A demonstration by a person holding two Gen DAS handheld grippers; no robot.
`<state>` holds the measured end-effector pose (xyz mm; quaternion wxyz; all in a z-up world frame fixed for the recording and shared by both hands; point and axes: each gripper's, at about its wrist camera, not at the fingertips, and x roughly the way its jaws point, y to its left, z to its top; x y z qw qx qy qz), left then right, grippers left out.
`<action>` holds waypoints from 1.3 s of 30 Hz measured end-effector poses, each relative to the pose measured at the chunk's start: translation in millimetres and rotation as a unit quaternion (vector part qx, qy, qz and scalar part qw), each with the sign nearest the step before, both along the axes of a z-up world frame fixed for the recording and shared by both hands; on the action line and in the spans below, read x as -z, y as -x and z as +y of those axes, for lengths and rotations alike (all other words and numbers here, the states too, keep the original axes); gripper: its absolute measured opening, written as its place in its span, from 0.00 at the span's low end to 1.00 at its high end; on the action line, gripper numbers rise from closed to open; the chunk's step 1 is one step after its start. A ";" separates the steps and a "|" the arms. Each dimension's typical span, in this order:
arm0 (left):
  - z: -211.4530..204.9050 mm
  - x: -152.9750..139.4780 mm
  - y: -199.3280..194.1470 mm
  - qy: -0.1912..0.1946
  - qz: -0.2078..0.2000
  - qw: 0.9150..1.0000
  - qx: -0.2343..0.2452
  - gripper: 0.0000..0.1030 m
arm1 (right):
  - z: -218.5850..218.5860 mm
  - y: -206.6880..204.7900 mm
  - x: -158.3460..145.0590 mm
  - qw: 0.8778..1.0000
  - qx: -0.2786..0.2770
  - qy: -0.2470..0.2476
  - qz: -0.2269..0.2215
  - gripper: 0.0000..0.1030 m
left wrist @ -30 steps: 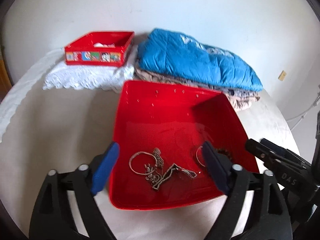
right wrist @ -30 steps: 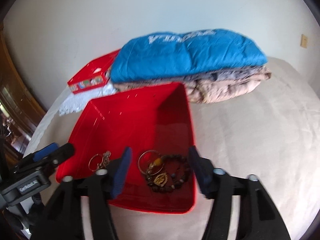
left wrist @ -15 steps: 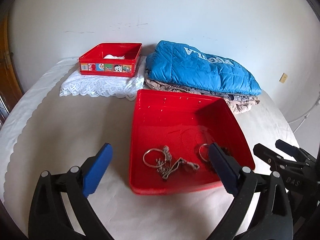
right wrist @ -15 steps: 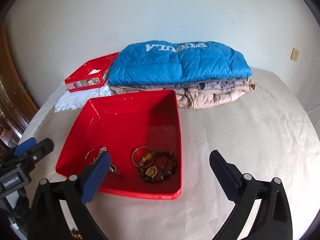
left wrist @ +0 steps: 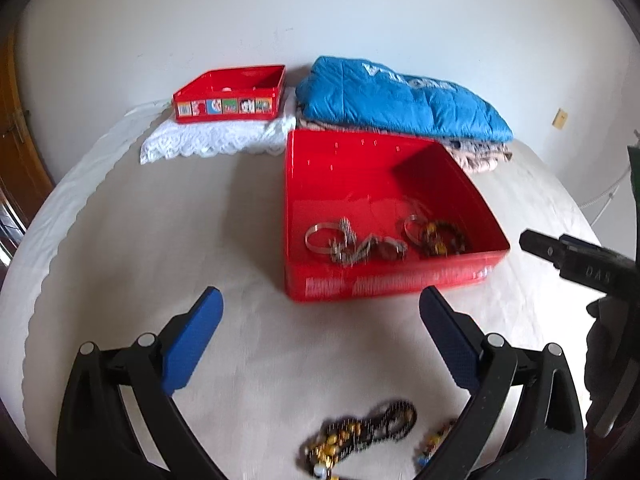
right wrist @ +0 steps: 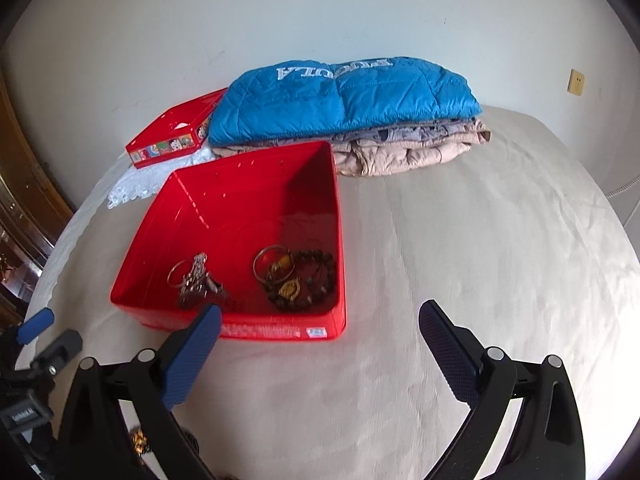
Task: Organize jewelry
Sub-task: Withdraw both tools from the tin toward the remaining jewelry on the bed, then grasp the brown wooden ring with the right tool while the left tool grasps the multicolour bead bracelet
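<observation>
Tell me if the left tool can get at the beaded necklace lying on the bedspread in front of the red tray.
Probably yes. The left tool is open and empty, and the beaded necklace lies loose just below its fingers, outside the red tray, nothing covering it.

A shallow square red plastic tray (right wrist: 256,208) is sitting flat on the beige bedspread, holding 2 silver bangles with tangled chains (right wrist: 192,276) and dark beaded bracelets with amber pieces (right wrist: 300,280) near its front wall. More dark and gold beaded jewelry (left wrist: 360,436) is lying blurred on the bedspread, apart from the tray.

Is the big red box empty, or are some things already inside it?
Not empty. The red box holds bracelets and a chain.
</observation>
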<state>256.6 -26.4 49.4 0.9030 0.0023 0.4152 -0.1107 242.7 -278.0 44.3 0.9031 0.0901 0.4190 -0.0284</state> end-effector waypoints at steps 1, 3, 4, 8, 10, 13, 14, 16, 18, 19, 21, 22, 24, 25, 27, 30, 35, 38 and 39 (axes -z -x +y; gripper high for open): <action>1.4 2.1 5.2 0.000 0.002 1.000 0.001 0.95 | 1.1 2.7 1.5 1.000 -0.001 0.000 0.002 0.96; 3.8 4.8 15.4 0.000 0.006 1.000 0.002 0.95 | 4.1 12.9 5.4 1.000 -0.009 -0.004 0.006 0.96; 5.0 5.7 21.5 0.001 0.005 1.000 0.003 0.95 | 5.2 17.9 7.3 1.000 -0.013 -0.007 0.007 0.96; 6.9 9.3 50.9 -0.008 -0.005 1.000 0.013 0.95 | 11.3 44.4 16.7 0.999 -0.026 -0.016 0.015 0.96; 9.3 11.3 63.0 -0.009 -0.009 1.000 0.016 0.95 | 15.4 57.2 19.3 0.999 -0.035 -0.019 0.016 0.96; 14.8 15.6 79.3 -0.006 -0.009 1.000 0.013 0.95 | 22.8 79.7 22.8 0.999 -0.048 -0.017 0.014 0.96; 17.4 17.6 85.2 -0.002 -0.006 1.000 0.013 0.95 | 25.0 87.7 24.7 0.998 -0.052 -0.014 0.014 0.96; 20.6 19.5 92.9 0.003 -0.002 1.000 0.014 0.95 | 28.2 100.3 28.4 0.998 -0.058 -0.010 0.015 0.96; 23.6 21.4 100.6 0.006 0.000 1.000 0.012 0.95 | 31.3 113.2 33.5 0.998 -0.065 -0.010 0.021 0.96; 25.5 22.3 104.5 0.008 0.001 1.000 0.010 0.95 | 32.3 119.8 36.4 0.997 -0.069 -0.012 0.025 0.96; 27.7 23.8 110.6 0.012 0.005 1.000 0.010 0.95 | 32.3 129.9 40.7 0.996 -0.076 -0.019 0.032 0.96; 28.5 24.5 112.6 0.014 0.007 1.000 0.010 0.95 | 31.4 134.3 42.2 0.996 -0.079 -0.024 0.035 0.96; 31.1 26.7 117.2 0.017 0.011 1.000 0.008 0.95 | 27.5 142.4 45.3 0.995 -0.084 -0.039 0.043 0.96; 32.0 27.7 118.9 0.018 0.013 1.000 0.007 0.95 | 24.0 146.0 47.1 0.994 -0.082 -0.048 0.048 0.96; 34.8 31.1 122.2 0.020 0.018 1.000 0.003 0.95 | 19.0 153.1 49.5 0.994 -0.079 -0.059 0.056 0.96; 39.2 37.2 126.3 0.026 0.030 0.999 -0.006 0.95 | 12.8 160.7 53.8 0.993 -0.075 -0.063 0.067 0.94; 42.0 46.6 131.8 0.028 0.046 0.998 -0.011 0.95 | 8.4 168.9 69.9 0.989 -0.076 -0.083 0.100 0.80; 42.0 49.4 134.4 0.028 0.051 0.998 -0.009 0.95 | 7.0 172.2 80.2 0.985 -0.079 -0.100 0.119 0.65; 41.8 49.7 135.2 0.028 0.052 0.998 -0.009 0.95 | 7.9 173.1 82.5 0.984 -0.078 -0.100 0.122 0.59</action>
